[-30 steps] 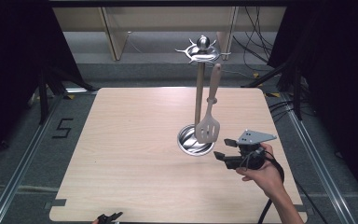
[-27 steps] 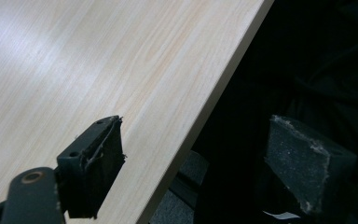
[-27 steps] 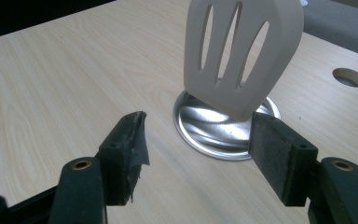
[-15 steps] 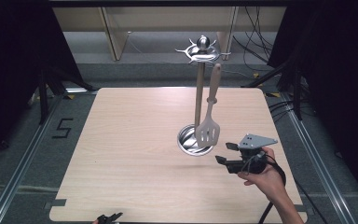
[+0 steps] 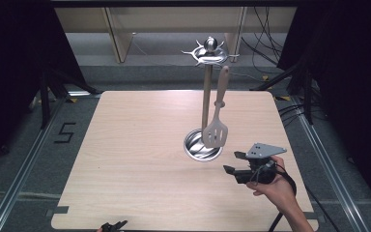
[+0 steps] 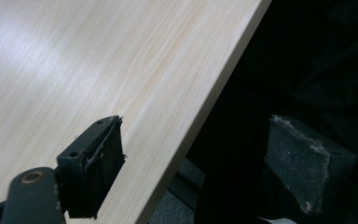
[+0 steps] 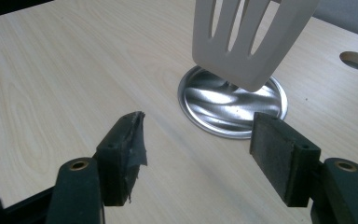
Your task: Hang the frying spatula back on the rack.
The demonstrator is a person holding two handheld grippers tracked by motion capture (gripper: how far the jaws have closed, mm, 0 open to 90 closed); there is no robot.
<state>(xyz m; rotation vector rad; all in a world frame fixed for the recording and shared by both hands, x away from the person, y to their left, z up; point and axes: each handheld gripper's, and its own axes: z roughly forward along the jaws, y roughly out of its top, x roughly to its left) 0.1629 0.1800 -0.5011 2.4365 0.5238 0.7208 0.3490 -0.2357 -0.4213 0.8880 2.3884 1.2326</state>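
A utensil stand (image 5: 206,96) rises right of centre on the surface (image 5: 125,159), a slotted spatula (image 5: 216,128) hanging over its round base (image 5: 196,147), the right tool (image 5: 236,169) near its right.

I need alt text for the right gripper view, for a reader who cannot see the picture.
The open right gripper, two black jaws wide apart and empty, points across a pale wooden table at the round shiny metal base of a utensil stand. A pale slotted spatula blade hangs above that base.

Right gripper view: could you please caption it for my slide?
Open right gripper facing a slotted spatula hanging over the rack's steel base.
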